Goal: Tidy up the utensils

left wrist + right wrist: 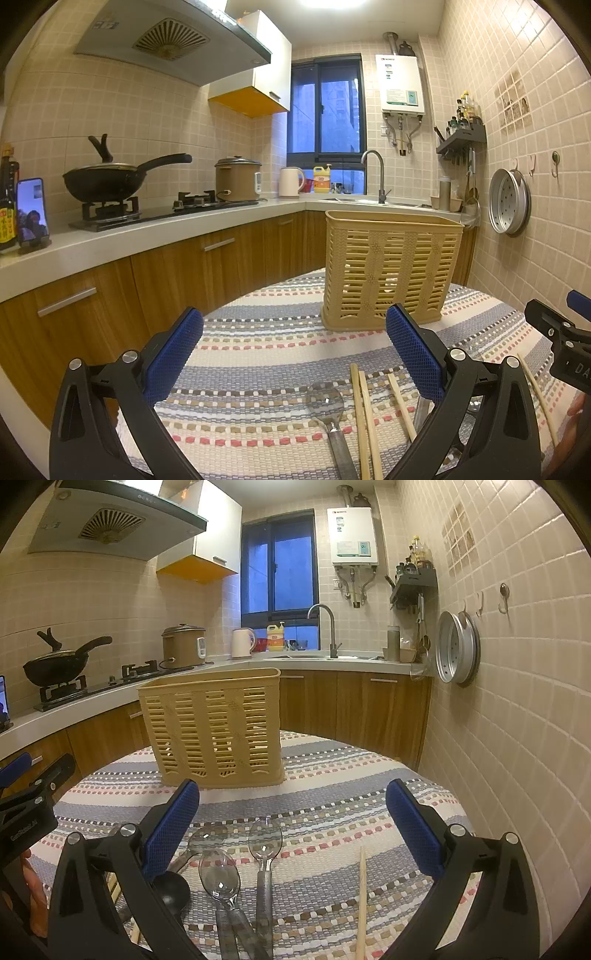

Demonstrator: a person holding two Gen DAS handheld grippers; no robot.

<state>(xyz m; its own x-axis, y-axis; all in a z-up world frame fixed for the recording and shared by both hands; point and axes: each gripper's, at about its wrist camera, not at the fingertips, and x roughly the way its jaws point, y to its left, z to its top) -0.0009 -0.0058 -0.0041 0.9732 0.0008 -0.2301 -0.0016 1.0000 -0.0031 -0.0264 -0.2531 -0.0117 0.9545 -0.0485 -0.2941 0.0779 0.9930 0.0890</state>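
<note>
A tan slatted utensil basket (391,269) stands upright on the striped tablecloth (258,354); it also shows in the right wrist view (214,727). My left gripper (295,328) is open and empty above the cloth, short of the basket. Below it lie a clear spoon (327,400) and wooden chopsticks (364,413). My right gripper (291,801) is open and empty. Beneath it lie clear spoons (219,877), a black ladle (171,890) and a single chopstick (361,897). The right gripper's body shows at the left view's right edge (554,332).
The table sits between a wood-fronted kitchen counter (110,236) on the left and a tiled wall (517,720) on the right. A wok (107,181), rice cooker (238,179), kettle (290,181) and sink tap (376,173) stand on the counter. A steamer tray (456,651) hangs on the wall.
</note>
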